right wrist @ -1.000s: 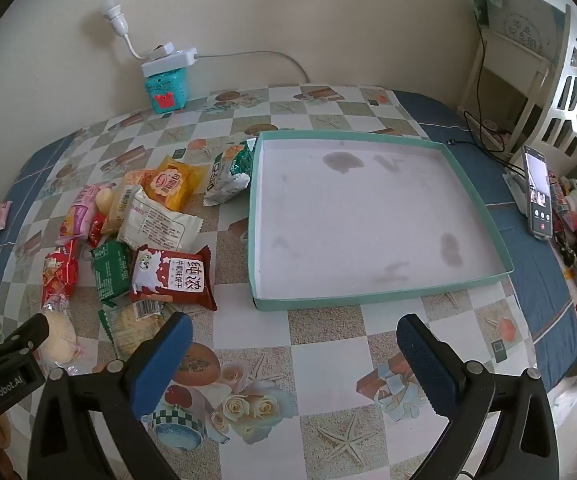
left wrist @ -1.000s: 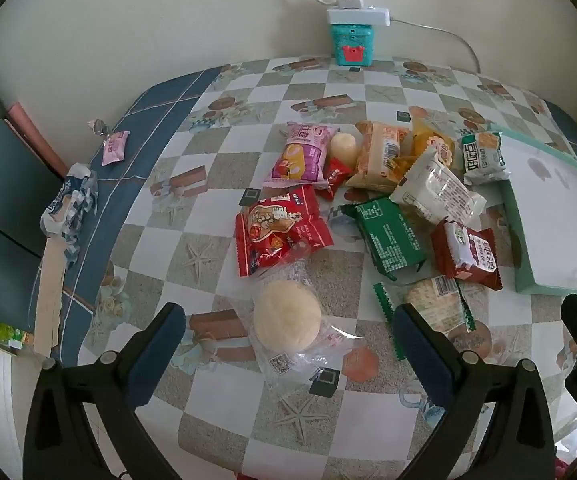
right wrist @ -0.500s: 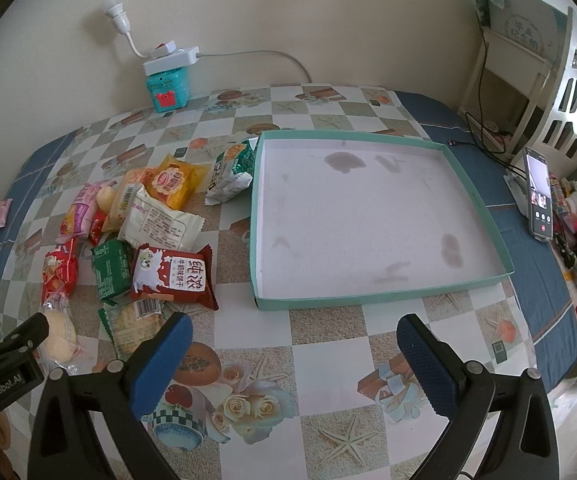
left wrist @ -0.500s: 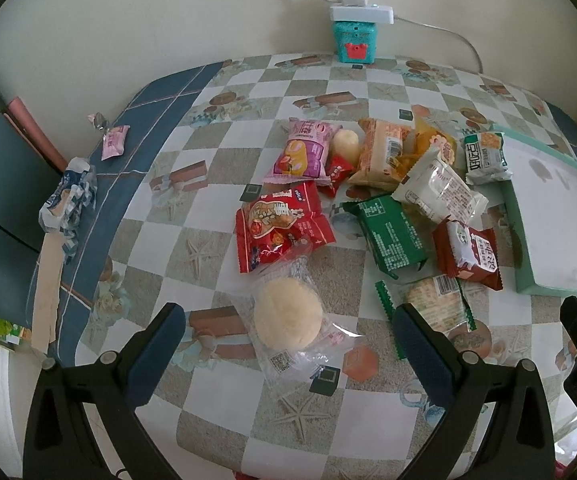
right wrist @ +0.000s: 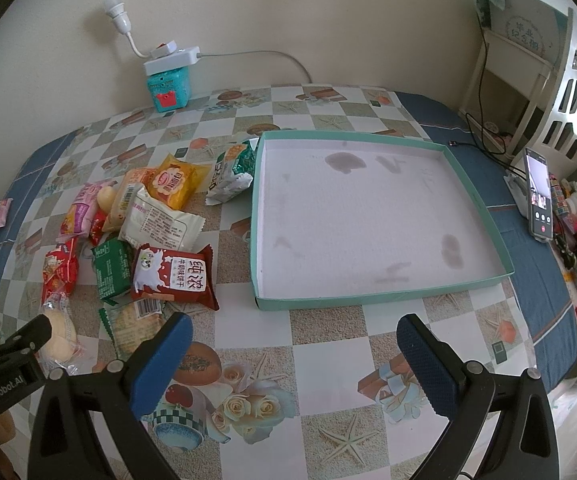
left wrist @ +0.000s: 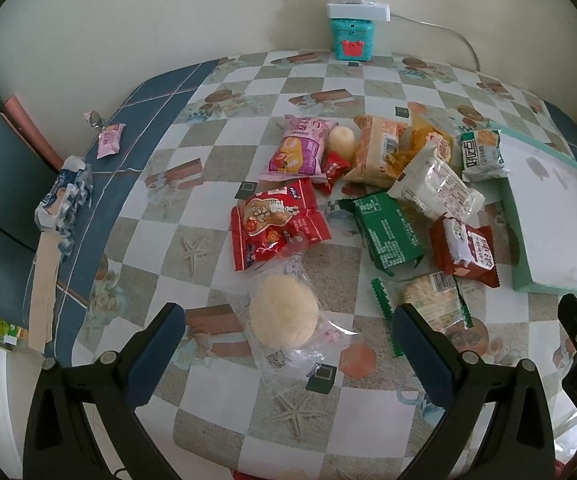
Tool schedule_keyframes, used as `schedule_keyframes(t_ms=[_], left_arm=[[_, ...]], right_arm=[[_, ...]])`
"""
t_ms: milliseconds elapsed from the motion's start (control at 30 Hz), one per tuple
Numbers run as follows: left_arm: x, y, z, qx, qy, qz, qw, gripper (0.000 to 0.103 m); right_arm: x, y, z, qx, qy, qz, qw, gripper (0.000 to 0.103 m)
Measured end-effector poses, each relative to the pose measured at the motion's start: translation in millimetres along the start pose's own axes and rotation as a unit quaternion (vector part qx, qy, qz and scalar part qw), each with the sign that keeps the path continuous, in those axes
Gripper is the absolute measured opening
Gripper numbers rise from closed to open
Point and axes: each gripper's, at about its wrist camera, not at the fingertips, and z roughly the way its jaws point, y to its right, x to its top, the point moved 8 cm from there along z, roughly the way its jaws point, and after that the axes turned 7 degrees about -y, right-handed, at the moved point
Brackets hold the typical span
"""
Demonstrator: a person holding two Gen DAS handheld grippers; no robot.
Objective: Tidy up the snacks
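Note:
Several snack packets lie in a heap on the checkered tablecloth. A round bun in clear wrap [left wrist: 282, 314] lies nearest, between the fingers of my open, empty left gripper [left wrist: 288, 344]. Behind it lie a red packet [left wrist: 276, 222], a green packet [left wrist: 388, 232], a dark red biscuit packet [left wrist: 464, 246] and a pink packet [left wrist: 300, 148]. A shallow teal tray [right wrist: 384, 294] with a white floor stands right of the heap. My right gripper [right wrist: 294, 356] is open and empty, hovering before the tray's near rim.
A teal box with a white power strip [left wrist: 354, 28] stands at the back wall. A small pink packet [left wrist: 110, 140] and a crumpled wrapper [left wrist: 64, 200] lie at the table's left edge. A phone [right wrist: 540, 196] and small clutter stand at the far right.
Both grippers have drifted slightly; the left view has moved a little closer to the bun. Nothing on the table has moved.

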Motion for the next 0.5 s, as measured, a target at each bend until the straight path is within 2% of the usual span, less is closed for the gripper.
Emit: schedule_keyframes(t_ms=[500], left_arm=[[0.8,0.4,0.1,0.000,-0.001,-0.002,1.0000,0.103]], right_arm=[[-0.1,-0.2,-0.1,-0.001,0.000,0.000,1.000,0.103]])
